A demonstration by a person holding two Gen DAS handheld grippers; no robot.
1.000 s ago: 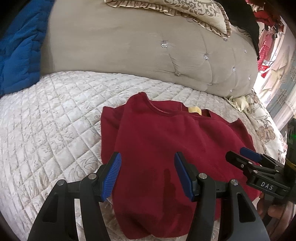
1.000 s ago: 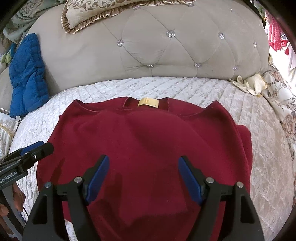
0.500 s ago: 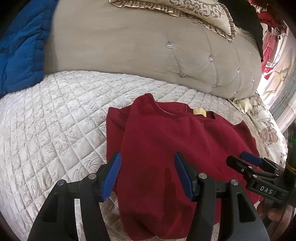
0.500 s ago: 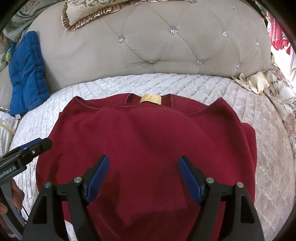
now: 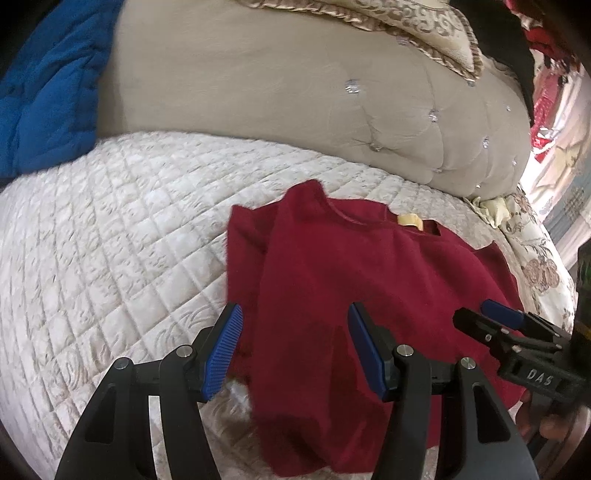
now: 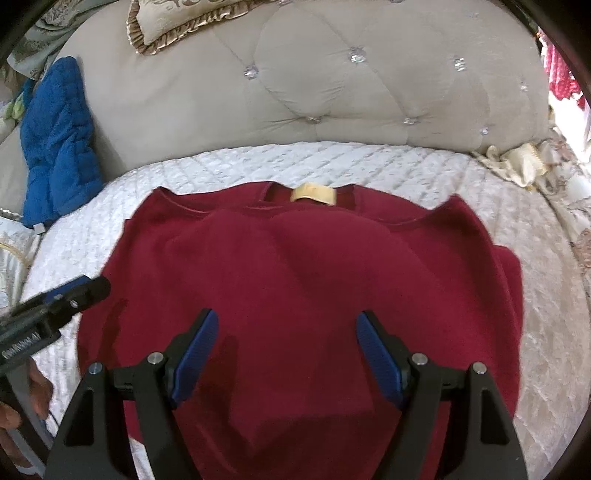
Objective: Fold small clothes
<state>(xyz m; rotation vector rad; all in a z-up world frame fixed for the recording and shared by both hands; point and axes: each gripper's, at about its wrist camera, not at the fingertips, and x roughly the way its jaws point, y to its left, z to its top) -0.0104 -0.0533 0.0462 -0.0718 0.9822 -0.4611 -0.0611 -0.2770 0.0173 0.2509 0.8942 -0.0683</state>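
Note:
A dark red sweater [image 5: 369, 280] lies flat on the quilted cream bedspread [image 5: 110, 240], collar and yellow label [image 5: 410, 220] at the far side, sleeves folded in. In the right wrist view the sweater [image 6: 314, 280] fills the middle, label [image 6: 314, 193] at the top. My left gripper [image 5: 295, 332] is open and empty above the sweater's left edge. My right gripper [image 6: 286, 339] is open and empty above the sweater's lower middle. The right gripper also shows in the left wrist view [image 5: 480, 317], and the left gripper in the right wrist view [image 6: 88, 290].
A tufted beige headboard [image 6: 332, 81] stands behind the bed. A blue quilted garment [image 6: 59, 147] hangs at the left. A frilled pillow [image 5: 406, 22] lies on top. Floral bedding [image 5: 535, 258] and hanging clothes [image 5: 546, 92] are at the right.
Both grippers have drawn back and slightly up from the sweater; it sits farther away and lower in both views. Jaws stay open. The sweater has not moved.

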